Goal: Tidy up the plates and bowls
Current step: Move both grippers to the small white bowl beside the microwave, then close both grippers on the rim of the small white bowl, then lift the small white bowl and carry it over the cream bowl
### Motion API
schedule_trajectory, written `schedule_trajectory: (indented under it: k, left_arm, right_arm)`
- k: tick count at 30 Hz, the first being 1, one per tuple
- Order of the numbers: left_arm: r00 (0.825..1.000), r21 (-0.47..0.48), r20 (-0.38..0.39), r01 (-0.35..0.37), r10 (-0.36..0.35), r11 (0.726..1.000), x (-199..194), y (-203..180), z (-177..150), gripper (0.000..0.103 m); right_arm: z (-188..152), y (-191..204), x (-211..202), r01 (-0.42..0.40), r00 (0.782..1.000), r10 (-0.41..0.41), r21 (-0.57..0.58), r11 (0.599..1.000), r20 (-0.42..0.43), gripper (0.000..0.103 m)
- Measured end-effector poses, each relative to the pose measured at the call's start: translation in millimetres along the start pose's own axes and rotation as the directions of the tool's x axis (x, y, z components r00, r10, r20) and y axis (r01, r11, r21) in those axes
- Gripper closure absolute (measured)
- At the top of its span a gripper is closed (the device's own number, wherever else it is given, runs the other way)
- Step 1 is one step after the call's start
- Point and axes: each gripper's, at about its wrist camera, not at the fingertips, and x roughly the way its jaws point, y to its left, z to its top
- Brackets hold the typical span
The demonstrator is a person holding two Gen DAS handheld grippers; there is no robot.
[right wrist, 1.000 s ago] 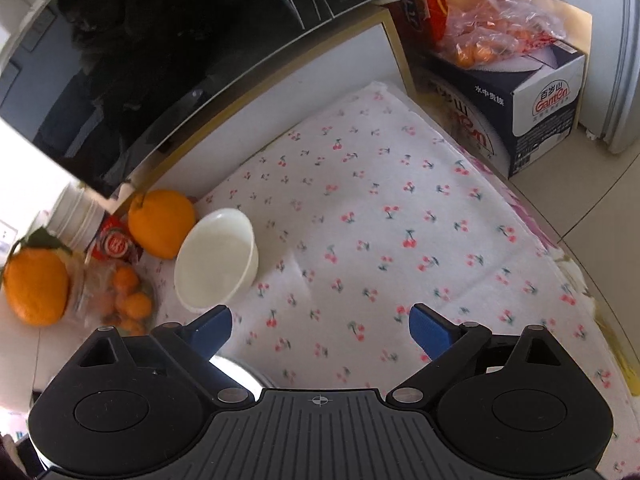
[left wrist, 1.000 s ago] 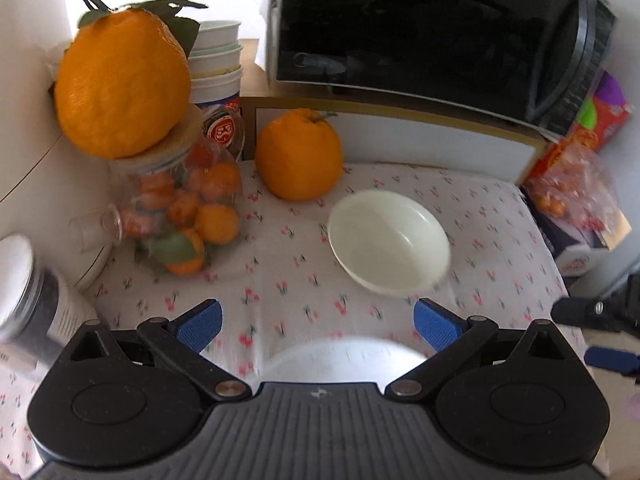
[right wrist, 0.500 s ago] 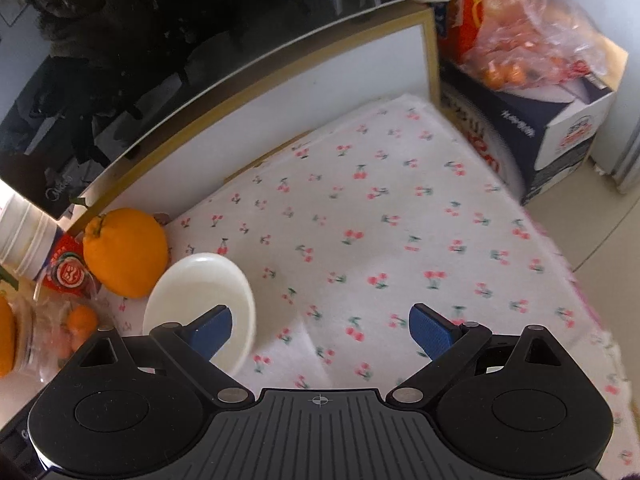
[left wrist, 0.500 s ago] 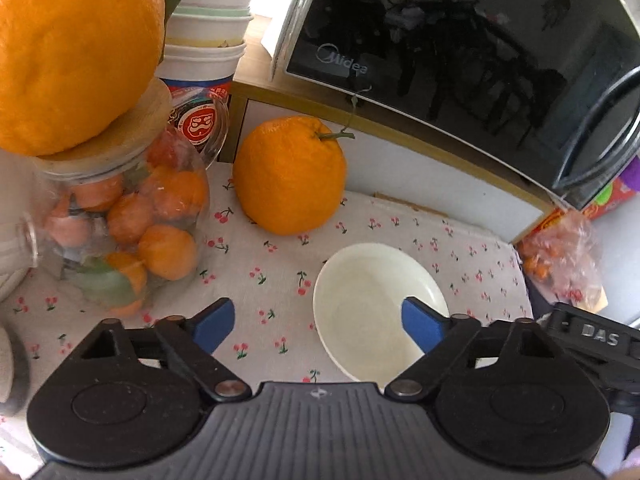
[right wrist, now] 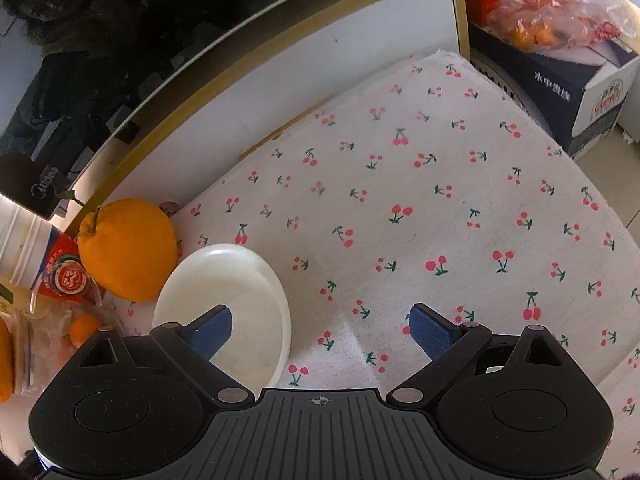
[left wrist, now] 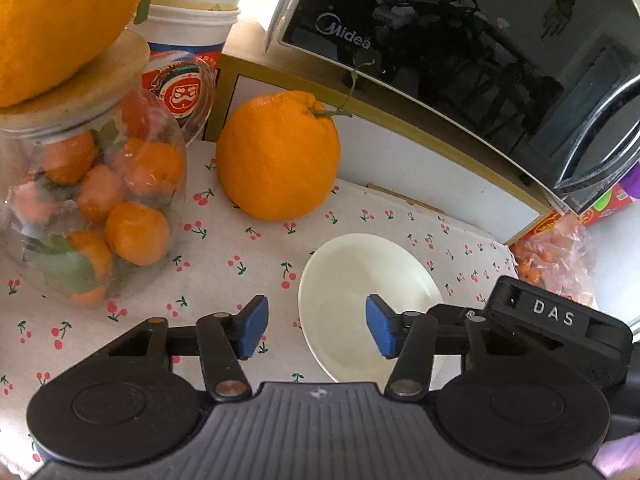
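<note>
"Midea" is read on the microwave (left wrist: 460,64) door and "DAS" on the right tongs (right wrist: 320,330), whose jaws are spread wide, empty. The white bowl (left wrist: 360,280) lies on the cherry-print tabletop (right wrist: 420,208) near a large orange (left wrist: 278,156). The left tongs (left wrist: 314,330) are closing astride its near rim, apparently not yet touching.

Bowl (left wrist: 368,280) on tablecloth (left wrist: 240,256), orange (left wrist: 278,156) behind, jar (left wrist: 84,208) left.
</note>
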Motion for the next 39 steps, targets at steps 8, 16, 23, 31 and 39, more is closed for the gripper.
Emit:
schedule_trajectory:
  k: [8,16,23,31,39]
  left_arm:
    - [1.000,-0.003,-0.015,0.009,-0.009,1.000,2.1,0.5,-3.2,0.073]
    - [1.000,-0.005,-0.021,0.008,-0.008,1.000,2.5,1.0,-6.1,0.082]
    - [0.999,-0.030,-0.027,0.026,-0.027,0.999,2.5,5.9,-8.0,0.092]
    - [1.000,-0.016,-0.022,0.018,-0.018,1.000,-2.7,3.6,-9.0,0.097]
    - [1.000,-0.011,-0.009,0.014,-0.014,1.000,-11.8,1.7,-8.5,0.097]
  right_arm:
    - [0.4,0.0,-1.7,0.005,1.000,-0.005,-0.005,1.000,0.015,0.011]
    - [-1.4,1.3,0.8,0.013,1.000,-0.013,-0.020,1.000,0.008,0.041]
    - [-1.8,-2.0,3.8,-0.026,1.000,0.026,-0.019,0.999,-0.011,0.080]
    - [-4.3,9.5,-1.1,-0.046,0.999,0.046,-0.061,0.997,-0.009,0.097]
    - [-7.1,16.3,-12.0,-0.043,0.999,0.044,-0.080,0.996,0.002,0.097]
